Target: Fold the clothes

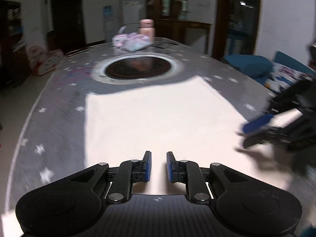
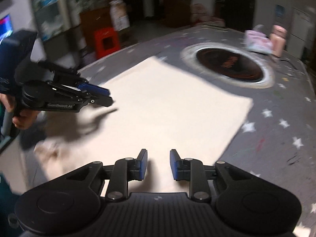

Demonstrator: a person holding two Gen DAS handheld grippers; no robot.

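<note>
My left claw (image 1: 159,166) hangs low over the near part of the pale garment (image 1: 158,114), its blue pads standing a little apart with nothing between them; only cloth shows through the gap, lying below. My right claw (image 2: 158,165) is the same: pads slightly parted, empty, poised above the near edge of the same garment (image 2: 169,102). Each claw also shows in the other's camera, coming in from the side over the cloth's edge, and there too I see no fabric pinched.

The garment lies spread flat as a neat rectangle on the grey star-patterned bench (image 1: 59,122), between me and the round dark opening (image 1: 138,68) in the bench's middle. Far beyond that sit a pink cup (image 1: 146,29) and a small pastel bundle (image 1: 131,41), well apart from the work.

I judge a fold has been laid and released, since the cloth rests smooth with straight edges and both claws are free. Both pictures are smeared by motion, so finer creases I cannot make out.

The next move, as I read it, calls for choosing a fresh pair of corners or an edge, lowering both claws until the pads straddle a single layer's hem, pinching firmly, then carrying the edge over evenly so the rectangle halves without skewing.
</note>
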